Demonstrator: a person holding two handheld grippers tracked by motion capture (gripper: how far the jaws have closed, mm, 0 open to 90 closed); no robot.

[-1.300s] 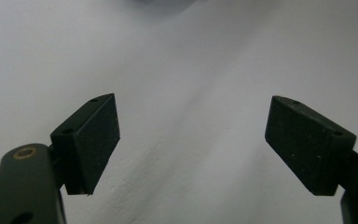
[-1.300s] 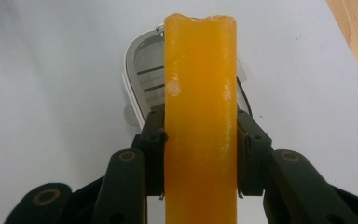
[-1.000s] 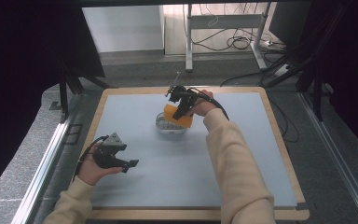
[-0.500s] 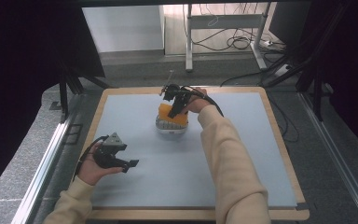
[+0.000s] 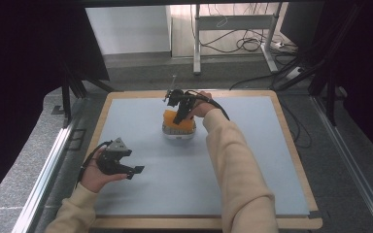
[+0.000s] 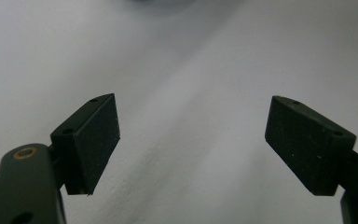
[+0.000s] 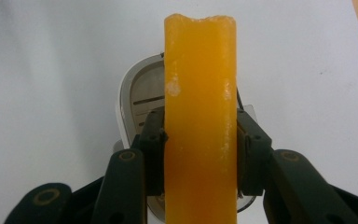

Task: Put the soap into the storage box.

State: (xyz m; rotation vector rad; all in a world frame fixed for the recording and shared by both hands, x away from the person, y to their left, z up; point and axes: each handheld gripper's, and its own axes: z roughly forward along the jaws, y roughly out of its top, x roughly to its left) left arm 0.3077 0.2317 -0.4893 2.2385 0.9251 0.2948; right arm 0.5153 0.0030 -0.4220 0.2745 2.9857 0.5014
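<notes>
Pale blue matting is covering one bench (image 5: 252,160), framed by a light wooden rim that is showing on all four sides. Beyond the far rim a grey floor is stretching to a metal stand with loose cables, and dark frame rails are running along the left and right edges. Most of the mat is lying bare: wide open room is spreading across the near half and the whole right side, and a clear strip is lying between the two hands.

Two sleeved forearms are coming in from the near edge. One white holder with a grey ribbed top (image 5: 178,131) is sitting slightly beyond the middle of the mat, well apart from every rim. One orange block (image 5: 175,118) is standing upright over that holder; whether its lower end is touching the holder I cannot tell. In the right gripper view the orange block (image 7: 200,116) is rising between the jaws, with the holder (image 7: 137,100) lying behind it.

Right gripper (image 5: 179,118) is reaching down from the far side and clamping the block, both pads pressing its flat sides. Left gripper (image 5: 132,170) is hanging low near the left rim, jaws standing wide apart with nothing but bare mat between them.
</notes>
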